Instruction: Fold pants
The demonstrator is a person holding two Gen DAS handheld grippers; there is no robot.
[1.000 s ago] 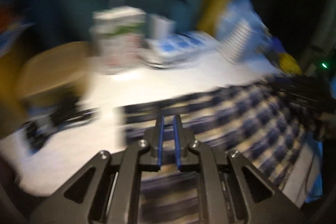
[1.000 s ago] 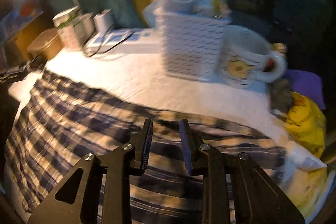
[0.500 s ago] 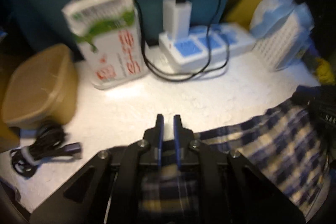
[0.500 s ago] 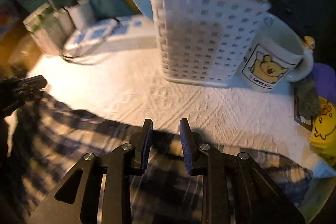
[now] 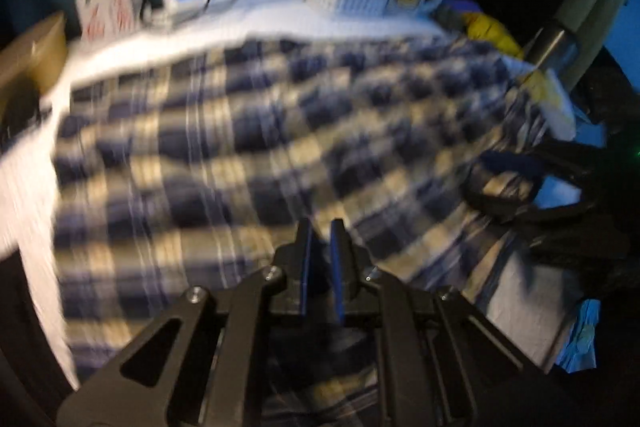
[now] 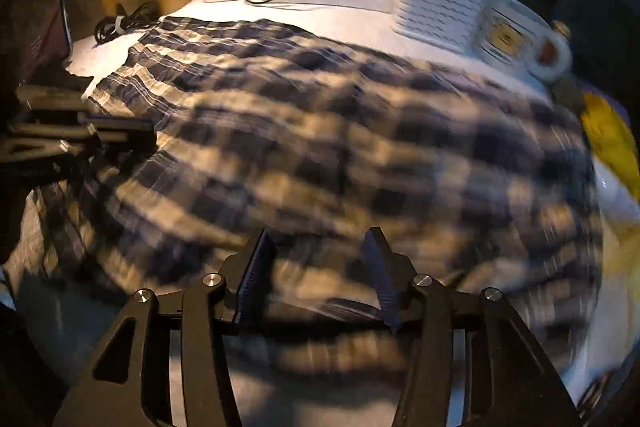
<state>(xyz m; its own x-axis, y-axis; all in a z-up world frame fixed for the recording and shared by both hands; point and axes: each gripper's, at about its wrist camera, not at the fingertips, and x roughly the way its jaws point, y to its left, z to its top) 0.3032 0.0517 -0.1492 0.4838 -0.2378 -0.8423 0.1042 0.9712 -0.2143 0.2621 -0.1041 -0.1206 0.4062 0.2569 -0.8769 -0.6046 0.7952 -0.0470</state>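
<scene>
While the left gripper (image 5: 322,247) stayed nearly pressed together, whether it pinched cloth could not be told; the right gripper (image 6: 316,263) was opening, its pads clear of the plaid pants (image 6: 320,131) spread ahead of and beneath both.

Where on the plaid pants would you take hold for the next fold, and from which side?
Judging by how they lie, grip the plaid pants at the near edge, coming down from above on the side nearest the grippers. The cloth lies spread flat on the white table cover, so only an edge gives the fingers something to pinch.
</scene>
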